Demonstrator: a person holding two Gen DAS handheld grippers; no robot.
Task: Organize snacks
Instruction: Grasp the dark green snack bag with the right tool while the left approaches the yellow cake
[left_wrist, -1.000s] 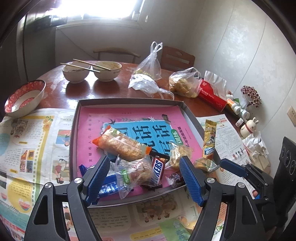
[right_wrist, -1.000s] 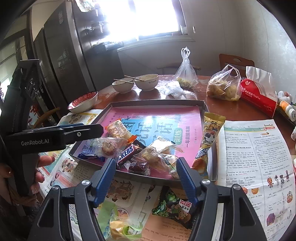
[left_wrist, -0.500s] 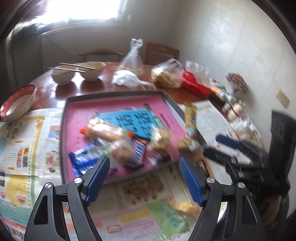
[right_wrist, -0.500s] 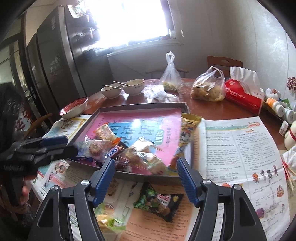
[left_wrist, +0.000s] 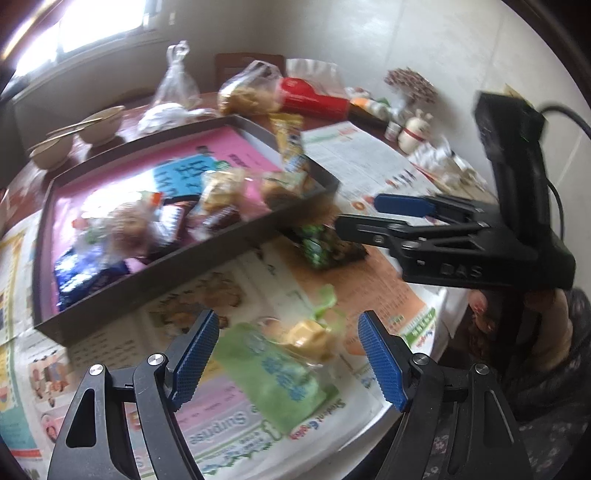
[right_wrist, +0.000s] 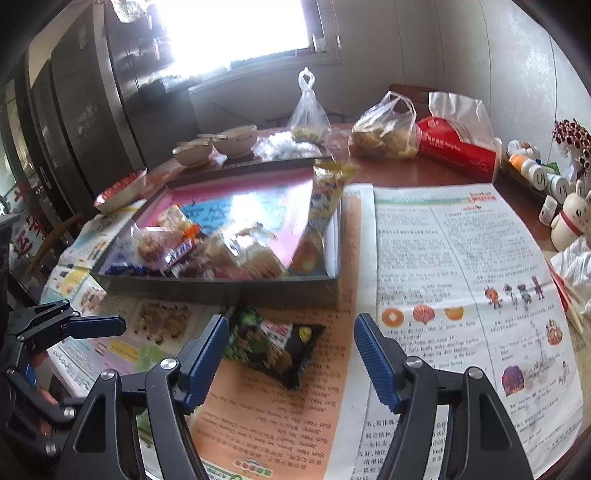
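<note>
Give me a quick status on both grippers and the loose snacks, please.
Left gripper open over green packet. Right gripper open over dark packet. Both packets outside tray; nothing blocking.

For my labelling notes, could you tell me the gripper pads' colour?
Blue, ridged pads; the right wrist view shows them best.

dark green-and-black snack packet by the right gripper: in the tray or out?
Out. The dark green-and-black snack packet lies flat on the newspaper, in front of the grey metal tray, outside its near wall.
</note>
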